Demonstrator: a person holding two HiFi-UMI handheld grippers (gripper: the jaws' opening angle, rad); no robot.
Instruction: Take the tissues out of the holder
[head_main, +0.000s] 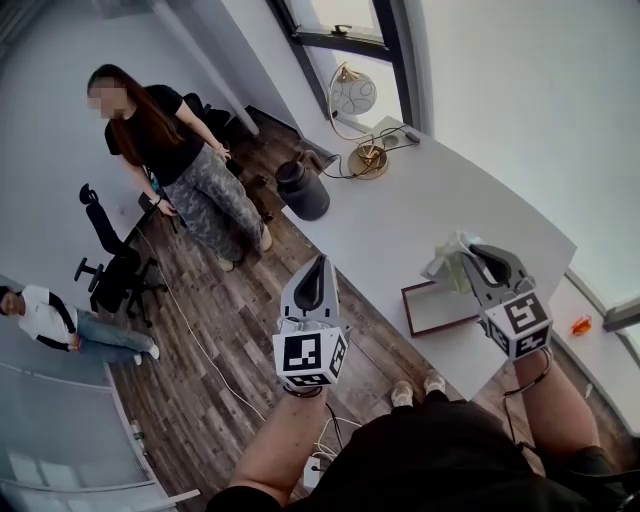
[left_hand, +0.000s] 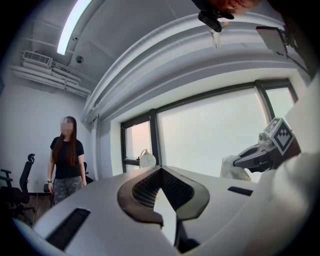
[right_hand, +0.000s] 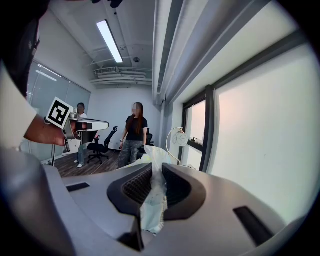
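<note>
My right gripper (head_main: 468, 256) is shut on a pale, plastic-wrapped tissue pack (head_main: 447, 254) and holds it just above a brown-rimmed holder (head_main: 409, 309) near the white table's (head_main: 400, 225) front edge. In the right gripper view the tissue pack (right_hand: 151, 202) is squeezed between the jaws of that gripper (right_hand: 156, 168) and sticks out past them. My left gripper (head_main: 318, 262) hangs over the wooden floor to the left of the table, shut and with nothing in it. The left gripper view shows the left gripper (left_hand: 161, 170) with its tips together, and beyond it the right gripper (left_hand: 257, 156) with the tissue pack (left_hand: 233, 167).
A gold lamp (head_main: 356, 102) with a cable stands at the table's far end, with a dark bin (head_main: 303, 189) on the floor beside it. A person (head_main: 170, 150) stands on the floor, another person (head_main: 48, 318) sits at the left, and an office chair (head_main: 112, 262) stands between them.
</note>
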